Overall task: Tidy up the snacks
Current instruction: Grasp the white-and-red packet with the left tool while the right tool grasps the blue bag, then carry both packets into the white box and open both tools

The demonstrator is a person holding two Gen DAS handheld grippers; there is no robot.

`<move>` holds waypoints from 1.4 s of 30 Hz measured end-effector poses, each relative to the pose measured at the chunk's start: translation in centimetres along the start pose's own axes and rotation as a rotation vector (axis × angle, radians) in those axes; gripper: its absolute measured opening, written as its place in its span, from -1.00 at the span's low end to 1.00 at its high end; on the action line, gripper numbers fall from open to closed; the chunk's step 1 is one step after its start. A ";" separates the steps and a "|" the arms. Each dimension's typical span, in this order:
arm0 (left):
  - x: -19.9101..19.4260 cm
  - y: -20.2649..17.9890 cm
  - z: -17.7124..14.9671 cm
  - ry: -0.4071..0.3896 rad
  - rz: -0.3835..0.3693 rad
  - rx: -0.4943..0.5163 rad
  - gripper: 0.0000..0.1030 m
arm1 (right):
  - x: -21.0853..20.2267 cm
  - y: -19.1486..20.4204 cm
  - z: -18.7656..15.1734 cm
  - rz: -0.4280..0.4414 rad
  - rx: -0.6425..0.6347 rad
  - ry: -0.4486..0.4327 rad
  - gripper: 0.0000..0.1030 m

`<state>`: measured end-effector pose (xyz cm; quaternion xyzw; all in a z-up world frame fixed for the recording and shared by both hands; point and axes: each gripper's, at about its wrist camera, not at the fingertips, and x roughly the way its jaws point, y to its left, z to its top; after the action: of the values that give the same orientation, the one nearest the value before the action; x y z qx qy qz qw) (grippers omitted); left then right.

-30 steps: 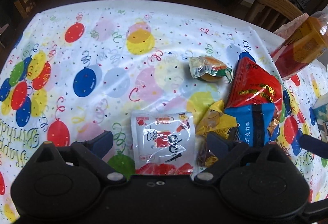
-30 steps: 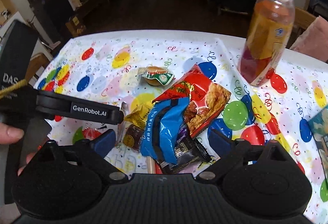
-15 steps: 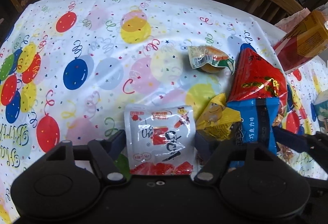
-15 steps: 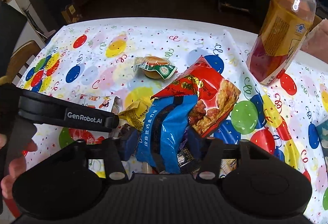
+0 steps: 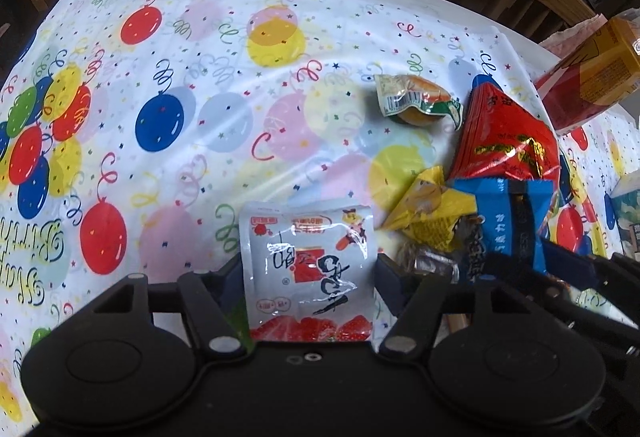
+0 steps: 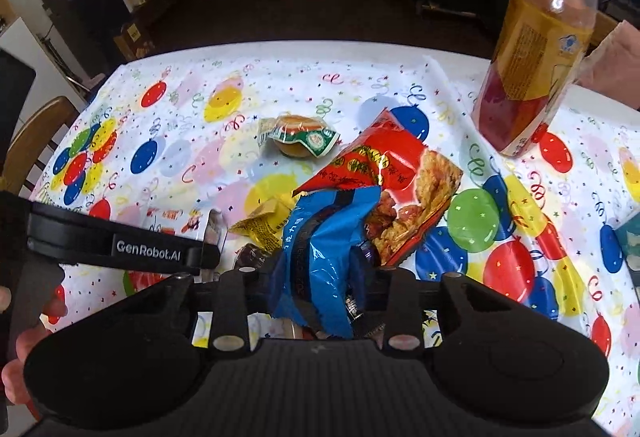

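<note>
Snacks lie on a surface [image 5: 208,37] under a shiny plastic balloon cloth. From the left wrist, the left claw [image 5: 308,273] is squeezed onto a flat white pouch [image 5: 310,261] with strawberries printed along one end. Just beside it sits a crinkly yellow wrapper [image 5: 430,213].

From the right wrist, the right claw [image 6: 316,273] pinches a crumpled blue packet [image 6: 320,237]. That packet lies over a glossy red bag [image 6: 384,177]. A small round sealed cake [image 6: 298,139] rests apart. A tall plastic bottle [image 6: 532,53] stands upright further back.

Bright daylight — glare on the tablecloth [image 5: 280,109] — fisheye-bent edges, dim background.
</note>
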<state>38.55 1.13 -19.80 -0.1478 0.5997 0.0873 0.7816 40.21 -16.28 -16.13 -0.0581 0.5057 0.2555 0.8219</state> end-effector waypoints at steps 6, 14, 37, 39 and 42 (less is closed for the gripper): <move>-1.4 0.6 -0.5 -0.013 -0.009 0.000 0.24 | -1.8 0.2 -0.1 0.018 0.013 -0.018 -0.41; -4.5 0.7 -1.4 -0.035 -0.047 0.025 0.24 | -5.3 0.9 -0.6 0.027 0.016 -0.039 -0.42; -15.9 2.8 -9.0 -0.109 -0.148 0.172 0.24 | -17.3 6.7 -6.2 0.043 0.005 -0.110 -0.42; -16.6 3.2 -9.8 -0.113 -0.157 0.180 0.24 | -18.1 7.5 -6.9 0.058 0.005 -0.111 -0.42; -17.6 4.0 -11.1 -0.112 -0.169 0.196 0.24 | -18.9 8.6 -8.0 0.070 -0.006 -0.110 -0.42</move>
<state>22.53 1.90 -6.00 -0.1160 0.5463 -0.0298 0.8290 22.86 -18.56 -2.30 -0.0290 0.4609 0.2884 0.8388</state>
